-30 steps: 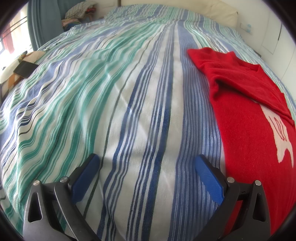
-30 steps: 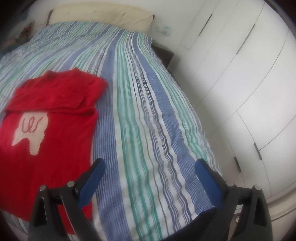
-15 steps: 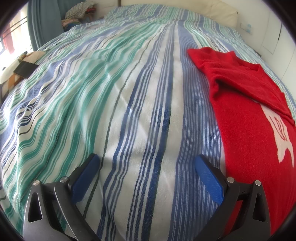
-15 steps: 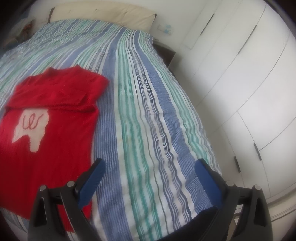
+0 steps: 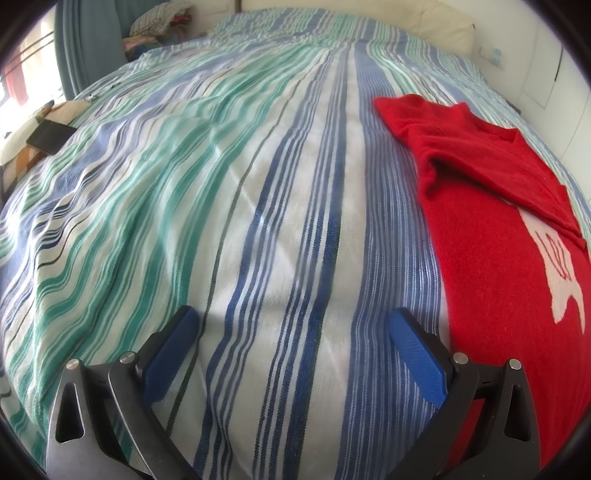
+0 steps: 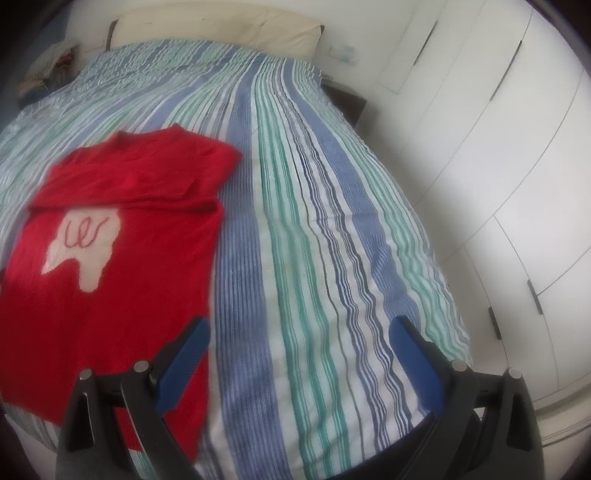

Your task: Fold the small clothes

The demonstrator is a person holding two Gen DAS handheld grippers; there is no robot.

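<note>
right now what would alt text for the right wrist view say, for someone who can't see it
A red sweater with a pale patch on its front lies partly folded on a striped bedspread, sleeves turned in across the chest. The open right gripper hangs above the bed's near edge, touching nothing. White wardrobe doors fill the right side.

Red sweater (image 5: pixel 491 258): knitted cloth, fuzzy matt nap; pale tooth-shaped motif (image 6: pixel 83 245) knitted in, same dull finish. Striped bedspread (image 5: pixel 258 184): woven cloth, matt, fine ribbed weave, soft wrinkles. Left gripper (image 5: pixel 291 347) and right gripper (image 6: pixel 299 354): blue finger pads (image 5: pixel 417 365) finely textured, look plastic or rubber; black arms smooth, semi-matt plastic; shiny metal rivets. Wardrobe doors (image 6: pixel 498 147): smooth white, satin sheen. Headboard (image 6: pixel 221 22): cream, smooth, padded look.
</note>
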